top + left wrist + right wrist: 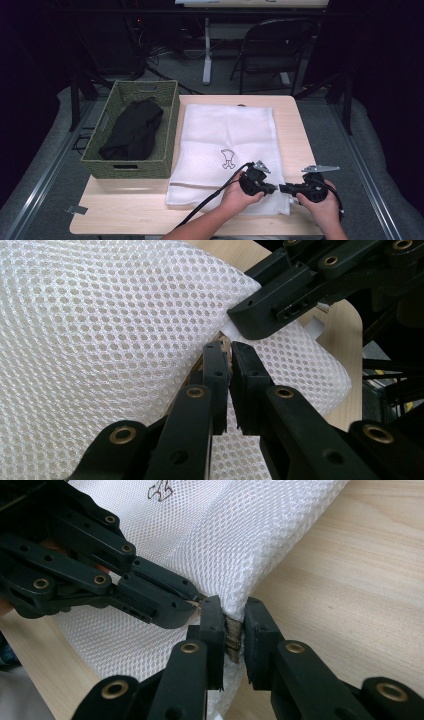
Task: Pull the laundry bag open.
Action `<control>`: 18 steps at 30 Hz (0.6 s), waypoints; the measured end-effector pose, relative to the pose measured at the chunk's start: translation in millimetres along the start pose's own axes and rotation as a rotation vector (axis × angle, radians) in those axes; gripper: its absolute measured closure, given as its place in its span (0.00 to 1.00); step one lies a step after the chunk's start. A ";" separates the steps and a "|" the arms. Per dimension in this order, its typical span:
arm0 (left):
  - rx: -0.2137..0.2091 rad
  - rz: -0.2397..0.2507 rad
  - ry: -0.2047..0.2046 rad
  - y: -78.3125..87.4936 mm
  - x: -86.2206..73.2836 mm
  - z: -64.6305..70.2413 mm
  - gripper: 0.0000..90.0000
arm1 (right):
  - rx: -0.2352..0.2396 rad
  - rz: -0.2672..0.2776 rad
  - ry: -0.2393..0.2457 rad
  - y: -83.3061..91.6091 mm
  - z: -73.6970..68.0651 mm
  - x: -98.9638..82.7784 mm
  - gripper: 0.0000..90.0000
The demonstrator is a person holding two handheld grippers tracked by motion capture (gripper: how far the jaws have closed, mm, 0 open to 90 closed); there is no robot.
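Near edge first: both grippers meet at the near-right corner of the white mesh laundry bag [227,150], which lies flat on the counter [295,130], approx centre-right; left gripper [270,188] comes at the corner from the left, right gripper [283,189] from the right, tips nearly touching each other.

Left gripper view: left gripper [230,351] jaws nearly pressed together on the mesh edge w/ a thin sliver of fabric between; looks like a pinch on the hem. Right gripper view: right gripper [233,611] jaws a bit apart but closed onto a bunched bit of mesh plus a brownish strip at the corner; can't tell if that strip is a zipper end or tape.

Mid: bag body w/ small printed logo [228,158] unfolded, no lift or fold visible yet.

Far left: woven green basket [167,125] at the counter's left edge, holding a black garment [132,130]; well apart from the grippers, nothing reaching for it.

Judgement re progress: early stage; corner grip established w/ both grippers, prob. to open or start handling the bag; bag not yet opened, garment not yet out of basket; bulk of work left.
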State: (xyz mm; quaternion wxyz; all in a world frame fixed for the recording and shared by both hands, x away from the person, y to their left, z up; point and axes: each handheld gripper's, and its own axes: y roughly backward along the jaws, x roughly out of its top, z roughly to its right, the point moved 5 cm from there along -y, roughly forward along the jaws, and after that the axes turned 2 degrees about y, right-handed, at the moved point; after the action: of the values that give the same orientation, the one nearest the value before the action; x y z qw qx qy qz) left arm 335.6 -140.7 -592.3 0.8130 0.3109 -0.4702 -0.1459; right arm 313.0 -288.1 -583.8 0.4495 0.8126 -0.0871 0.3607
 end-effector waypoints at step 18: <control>-0.006 -0.006 0.044 2.4 0.6 -2.8 0.97 | -0.021 -0.005 0.015 0.8 0.7 0.7 0.91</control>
State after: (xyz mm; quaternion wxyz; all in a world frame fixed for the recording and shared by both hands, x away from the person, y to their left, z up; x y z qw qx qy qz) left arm 338.2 -138.2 -591.3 0.8235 0.3133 -0.4509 -0.1430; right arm 313.4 -289.0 -583.0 0.4593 0.8054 -0.0855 0.3647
